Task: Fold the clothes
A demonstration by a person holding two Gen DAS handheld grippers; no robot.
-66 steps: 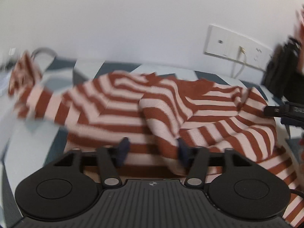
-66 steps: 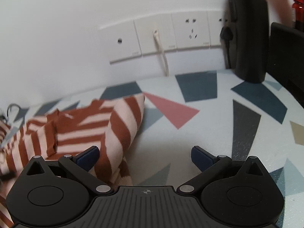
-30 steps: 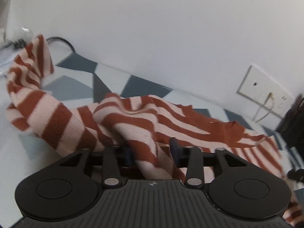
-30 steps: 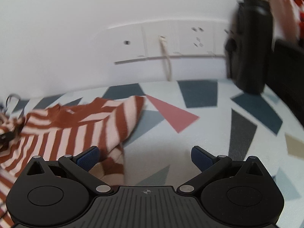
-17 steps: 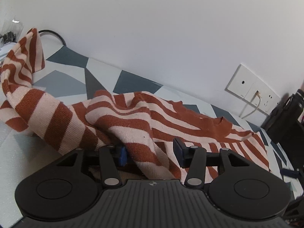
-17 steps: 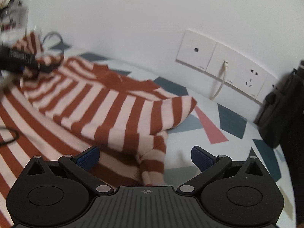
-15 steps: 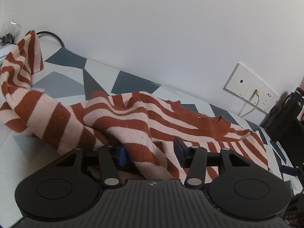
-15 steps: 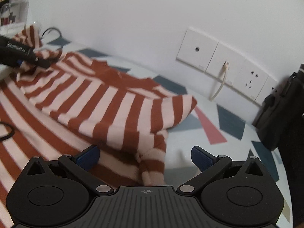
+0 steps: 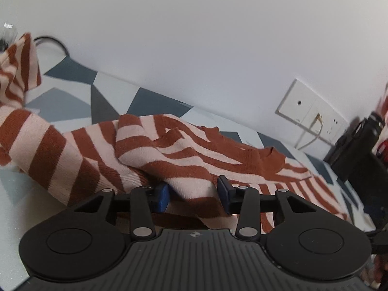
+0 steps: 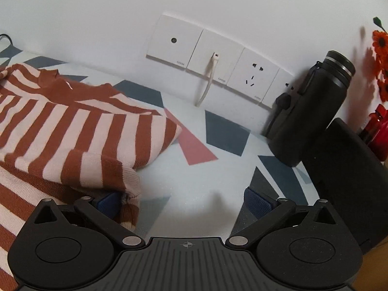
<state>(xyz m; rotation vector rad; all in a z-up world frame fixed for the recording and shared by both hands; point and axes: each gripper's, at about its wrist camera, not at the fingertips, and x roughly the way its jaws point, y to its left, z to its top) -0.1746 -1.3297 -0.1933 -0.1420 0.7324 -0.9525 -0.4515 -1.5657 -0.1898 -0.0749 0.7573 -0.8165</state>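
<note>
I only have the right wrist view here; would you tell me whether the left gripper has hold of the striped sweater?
Observer: Yes. The left gripper has just been closing, and a fold of the striped sweater sits pinched between its pads.
Operator: Thank you. Where does the far sleeve lie?
Observer: The sleeve stretches away to the left across the patterned tabletop, and its end rises at the picture's edge.

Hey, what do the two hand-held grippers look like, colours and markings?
Both look alike: the left hand-held gripper and right hand-held gripper have matte black ribbed bodies, two round black discs, silver pivot pins, blue finger pads, and a small crosshair mark.
</note>
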